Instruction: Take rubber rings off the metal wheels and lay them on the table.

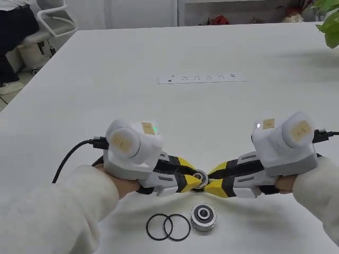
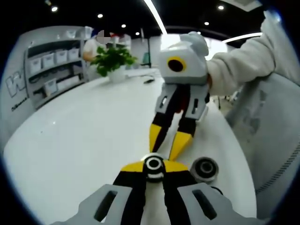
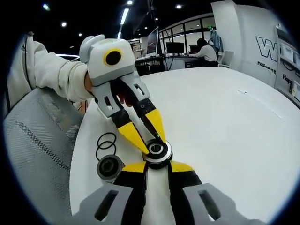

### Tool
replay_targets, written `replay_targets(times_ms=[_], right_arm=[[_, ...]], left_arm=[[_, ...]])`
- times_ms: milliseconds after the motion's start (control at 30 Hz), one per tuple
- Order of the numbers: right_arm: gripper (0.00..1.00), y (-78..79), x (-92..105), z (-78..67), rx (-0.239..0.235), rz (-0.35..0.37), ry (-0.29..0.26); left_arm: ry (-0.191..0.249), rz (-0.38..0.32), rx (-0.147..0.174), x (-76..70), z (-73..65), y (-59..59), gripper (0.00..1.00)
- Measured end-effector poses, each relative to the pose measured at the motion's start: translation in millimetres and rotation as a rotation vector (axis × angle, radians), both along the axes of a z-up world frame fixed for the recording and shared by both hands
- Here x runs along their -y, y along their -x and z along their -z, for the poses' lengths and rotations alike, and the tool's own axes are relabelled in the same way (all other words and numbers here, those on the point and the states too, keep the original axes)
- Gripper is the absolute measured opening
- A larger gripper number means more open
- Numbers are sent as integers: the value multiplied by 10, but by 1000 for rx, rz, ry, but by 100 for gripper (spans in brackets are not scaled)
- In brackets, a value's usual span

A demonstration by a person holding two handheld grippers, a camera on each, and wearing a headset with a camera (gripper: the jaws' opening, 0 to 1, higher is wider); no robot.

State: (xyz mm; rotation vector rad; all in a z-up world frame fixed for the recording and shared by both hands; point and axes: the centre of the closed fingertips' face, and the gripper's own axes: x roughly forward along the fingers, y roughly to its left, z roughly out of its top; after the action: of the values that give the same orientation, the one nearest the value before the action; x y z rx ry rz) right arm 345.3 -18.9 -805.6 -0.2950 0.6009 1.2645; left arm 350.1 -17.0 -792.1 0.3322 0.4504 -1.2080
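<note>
A metal wheel (image 1: pixel 200 178) is pinched between the jaws of the left gripper (image 1: pixel 192 180) and clamped from the opposite side by the right gripper (image 1: pixel 210 183), over the white table (image 1: pixel 159 116). A second wheel (image 1: pixel 203 216) is seen lying nearer the person, two overlapping rubber rings (image 1: pixel 169 226) just beside it.

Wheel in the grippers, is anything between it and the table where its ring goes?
Nothing visible. The held wheel hangs over bare table; two rings and a second wheel lie nearer the person.
</note>
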Motion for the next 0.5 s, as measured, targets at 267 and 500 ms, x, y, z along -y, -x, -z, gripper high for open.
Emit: replay_targets(times_ms=[267,500], right_arm=[[11,14,10,7,1,-6,10],[1,-12,37,41,6,13,34]], left_arm=[[-1,-6,1,1,1,-3,14],[-2,-1,2,2,3,5,14]])
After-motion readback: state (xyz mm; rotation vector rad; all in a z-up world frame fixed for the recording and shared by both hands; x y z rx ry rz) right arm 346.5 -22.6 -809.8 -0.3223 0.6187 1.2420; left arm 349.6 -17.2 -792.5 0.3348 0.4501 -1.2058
